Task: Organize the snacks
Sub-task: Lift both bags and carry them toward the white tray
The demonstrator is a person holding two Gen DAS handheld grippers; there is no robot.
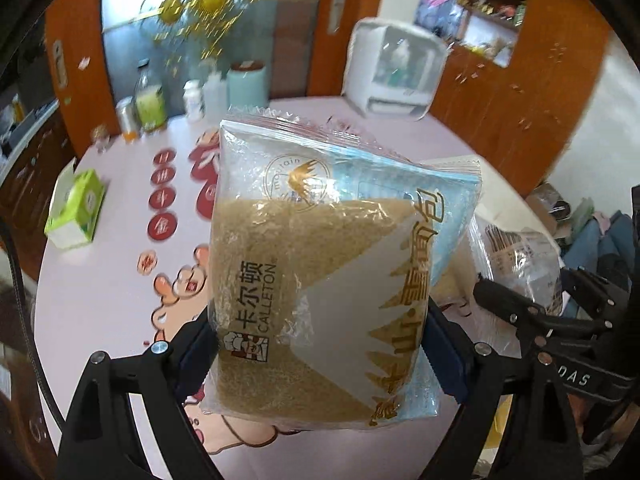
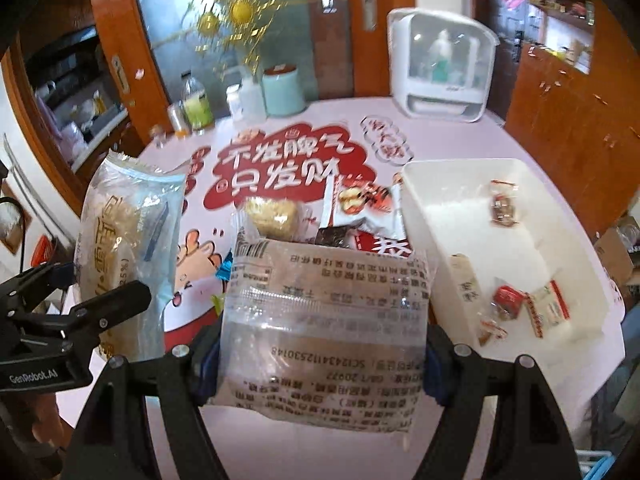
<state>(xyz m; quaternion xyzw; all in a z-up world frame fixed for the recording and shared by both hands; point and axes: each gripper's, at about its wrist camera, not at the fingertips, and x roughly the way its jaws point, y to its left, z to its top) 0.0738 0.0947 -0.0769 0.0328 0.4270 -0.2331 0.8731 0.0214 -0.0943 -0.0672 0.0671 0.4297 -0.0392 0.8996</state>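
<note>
Each claw clamped a clear-wrapped brown bread packet: left claw (image 1: 320, 344), right claw (image 2: 320, 354). Slippery film could slide free above the pink desk (image 2: 320, 456).

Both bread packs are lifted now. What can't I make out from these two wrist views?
- Left wrist view: bread pack covers mid-table; white bin unseen.
- Right wrist view: the second bread pack hides part of the loose snacks.
- White bin: small packets unreadable.
- Background shelves: blurred.
</note>
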